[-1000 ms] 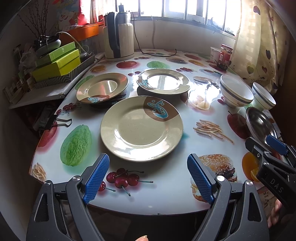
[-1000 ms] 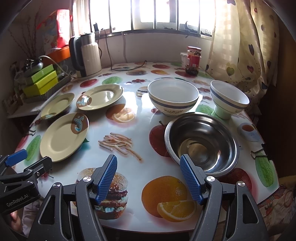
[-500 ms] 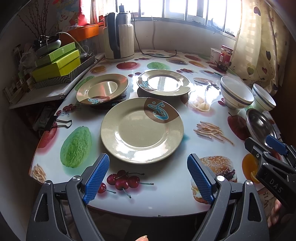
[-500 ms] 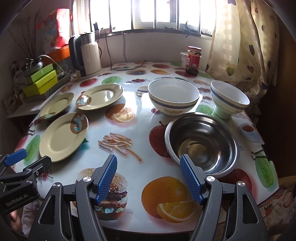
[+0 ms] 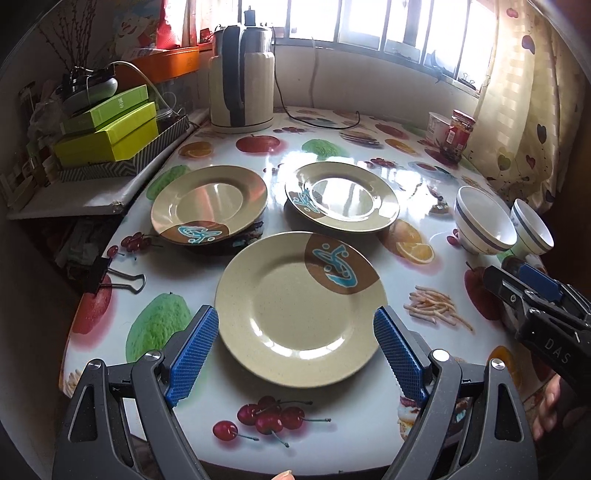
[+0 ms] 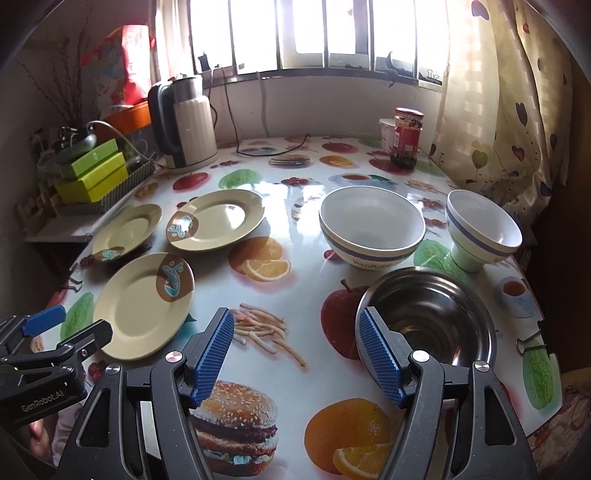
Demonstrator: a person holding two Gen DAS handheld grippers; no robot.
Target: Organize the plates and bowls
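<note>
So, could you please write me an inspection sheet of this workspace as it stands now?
Surface: round table under a glossy food-print cover.
Job's things: three plates lie singly, near plate, left plate, far plate; wide bowl, footed bowl and steel bowl stand apart, all empty.
Clutter: kettle, jar, white tub, binder clip.
Grippers: left gripper open over the near plate's near rim; right gripper open by the steel bowl; neither holds anything.
Cables: kettle cord lies on the table at the back.
Surroundings: window, curtain, green boxes on a side shelf.
</note>
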